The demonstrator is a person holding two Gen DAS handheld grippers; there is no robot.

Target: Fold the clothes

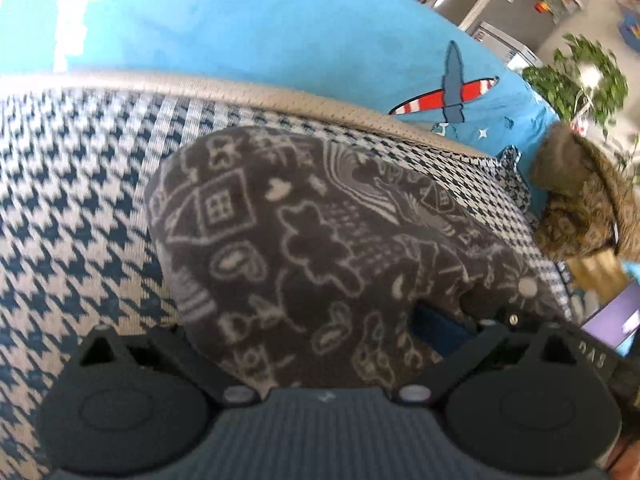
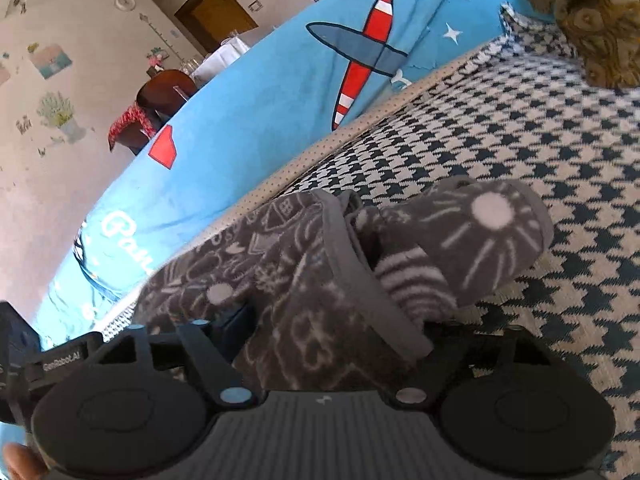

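I'm gripping grey garment (image 1: pixel 304 248) | both hand-held grippers (image 1: pixel 316 360) (image 2: pixel 332 344) pinching fleece | risk: bunched cloth slipping, folding crooked

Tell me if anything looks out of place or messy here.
The grey doodle-print garment is bunched in a lump on the houndstooth cloth rather than lying flat, one end rolled up. Beyond that, nothing looks spilled or damaged.

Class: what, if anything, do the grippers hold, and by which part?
Both hold the grey printed garment: the right gripper near its hemmed edge; the left gripper's spot cannot be told.
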